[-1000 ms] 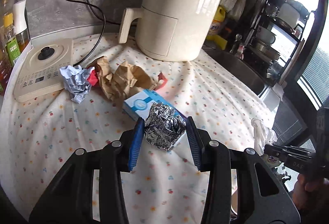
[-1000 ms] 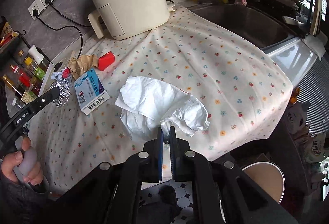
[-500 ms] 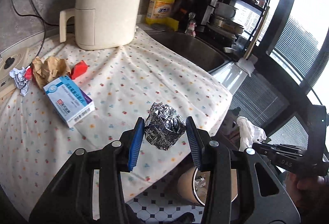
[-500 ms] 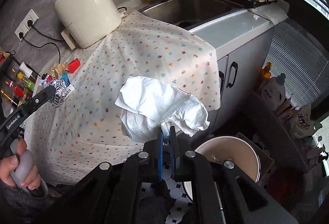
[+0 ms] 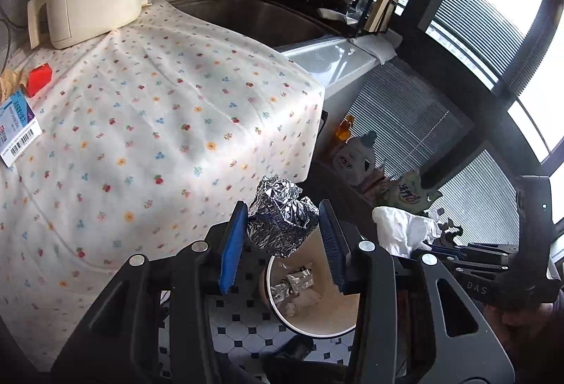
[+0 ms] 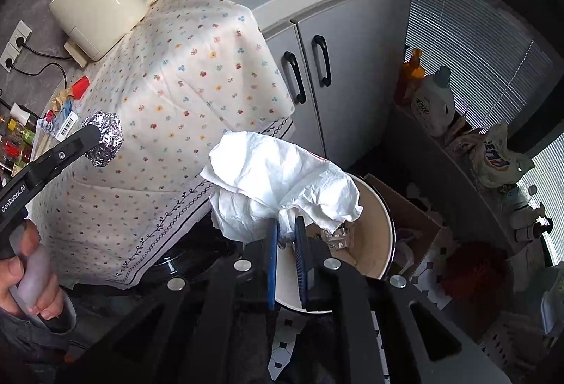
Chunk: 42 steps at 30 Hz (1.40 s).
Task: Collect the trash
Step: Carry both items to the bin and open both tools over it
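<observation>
Left claw [image 5: 282, 232]: clenched on the crumpled silver foil ball [image 5: 280, 216], blue pads pressed on both of its sides, held in the air past the desk's front edge and above the bin.
Right claw [image 6: 286, 243]: its jaws have just been opening; a narrow gap shows between the blue pads and the tail of the crumpled white paper tissue [image 6: 282, 179] sits in that gap. Whether the pads press on it cannot be told.
Tissue: soft, creased, bunched into loose folds; it hangs above the bin's rim and hides much of the opening in the right wrist view.
Bin: round cream waste bin with a white rim [image 5: 347, 304] on the black-and-white tiled floor below the desk's front edge; inside lie small foil scraps and pale bits, hard to make out.
Desk cover: white cloth with small flower print [image 5: 148, 123], draped over the front edge, wrinkled.
Left on the desk: blue-and-white cardboard box [image 5: 16, 123], cut off at the picture's edge; a red scrap [image 5: 39, 79] near the far left corner; brown paper, mostly cut off.
Hidden: claw bodies block the lower floor in both views.
</observation>
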### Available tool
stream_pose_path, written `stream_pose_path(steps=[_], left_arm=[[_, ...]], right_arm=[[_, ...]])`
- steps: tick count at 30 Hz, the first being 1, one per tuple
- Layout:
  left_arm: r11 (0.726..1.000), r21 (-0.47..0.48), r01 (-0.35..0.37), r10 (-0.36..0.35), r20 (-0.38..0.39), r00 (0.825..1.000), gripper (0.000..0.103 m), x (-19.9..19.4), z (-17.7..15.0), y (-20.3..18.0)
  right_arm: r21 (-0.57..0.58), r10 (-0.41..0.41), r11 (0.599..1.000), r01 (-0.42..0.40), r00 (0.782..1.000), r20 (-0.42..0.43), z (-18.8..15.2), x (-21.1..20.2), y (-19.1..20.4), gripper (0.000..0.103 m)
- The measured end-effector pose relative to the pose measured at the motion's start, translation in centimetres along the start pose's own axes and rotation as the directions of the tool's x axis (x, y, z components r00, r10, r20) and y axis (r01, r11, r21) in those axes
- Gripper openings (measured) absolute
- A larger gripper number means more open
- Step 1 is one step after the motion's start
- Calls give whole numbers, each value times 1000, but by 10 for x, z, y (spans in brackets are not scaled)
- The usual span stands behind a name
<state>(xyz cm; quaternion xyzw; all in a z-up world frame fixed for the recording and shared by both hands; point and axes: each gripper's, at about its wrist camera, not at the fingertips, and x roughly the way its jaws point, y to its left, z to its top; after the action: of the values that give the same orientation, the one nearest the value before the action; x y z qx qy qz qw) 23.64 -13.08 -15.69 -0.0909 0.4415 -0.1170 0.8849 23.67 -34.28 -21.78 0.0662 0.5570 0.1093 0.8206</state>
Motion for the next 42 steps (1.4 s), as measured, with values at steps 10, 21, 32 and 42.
stream_pose_path(steps=[10,21,32,42], left_arm=[[999,-45,19,-21,-55,998,42,39,-35,-38],[993,-14,113,-114,-94,989,64,59,-35,-71],[998,-32,55,-55,0,998,97,9,-11,-19],[992,-112,-50,60,91,994,97,-53,6,67]], right_arm=[[-20,-42,999,41,999,-26,-17,-1,-47,50],[42,-92,995,91,996,12,-20,-21,-81,59],[24,-70,997,69,994,78,0,-29,-26,76],[-83,-1,996,13,989,147,33,-31,73,90]])
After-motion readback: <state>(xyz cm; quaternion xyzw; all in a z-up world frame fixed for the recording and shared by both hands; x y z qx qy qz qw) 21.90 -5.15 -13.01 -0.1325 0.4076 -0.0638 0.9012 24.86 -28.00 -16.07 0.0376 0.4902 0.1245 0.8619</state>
